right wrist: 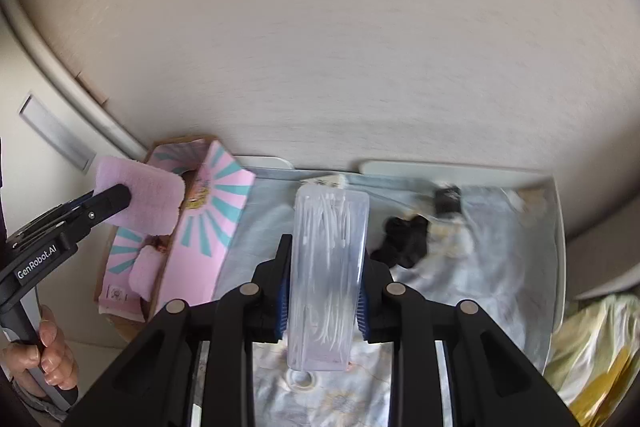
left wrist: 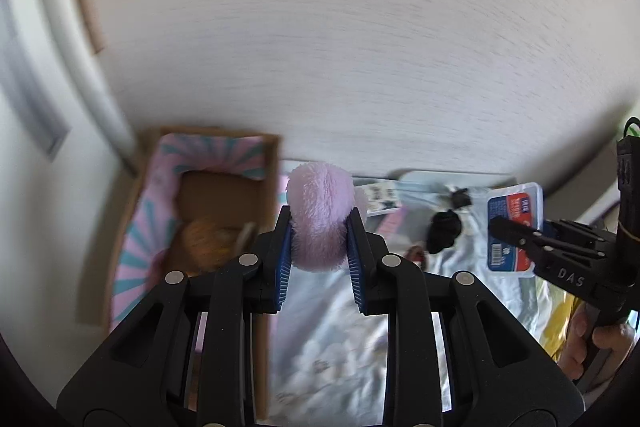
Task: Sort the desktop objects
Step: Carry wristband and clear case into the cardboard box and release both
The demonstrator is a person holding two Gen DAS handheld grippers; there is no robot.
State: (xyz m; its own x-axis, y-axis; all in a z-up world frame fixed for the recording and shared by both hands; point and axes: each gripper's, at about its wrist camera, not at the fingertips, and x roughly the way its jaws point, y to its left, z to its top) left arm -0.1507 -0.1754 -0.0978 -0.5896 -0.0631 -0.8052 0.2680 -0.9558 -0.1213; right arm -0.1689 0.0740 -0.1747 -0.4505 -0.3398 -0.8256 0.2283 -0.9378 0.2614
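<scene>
Left hand-held gripper (left wrist: 318,247) pinched a pink plush pad (left wrist: 320,219), held in the air just right of the open cardboard box (left wrist: 224,195). The box lay to its left and a bit lower, long axis running near-to-far, opening up. Left side was clearly nearer the box. Right hand-held gripper (right wrist: 324,291) clamped a clear case of cotton swabs (right wrist: 328,267) lengthwise, over the floral-cloth worktop (right wrist: 480,267), well right of the box.

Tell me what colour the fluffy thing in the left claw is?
Pale pink fluffy pad, clearest in the left wrist view.
</scene>
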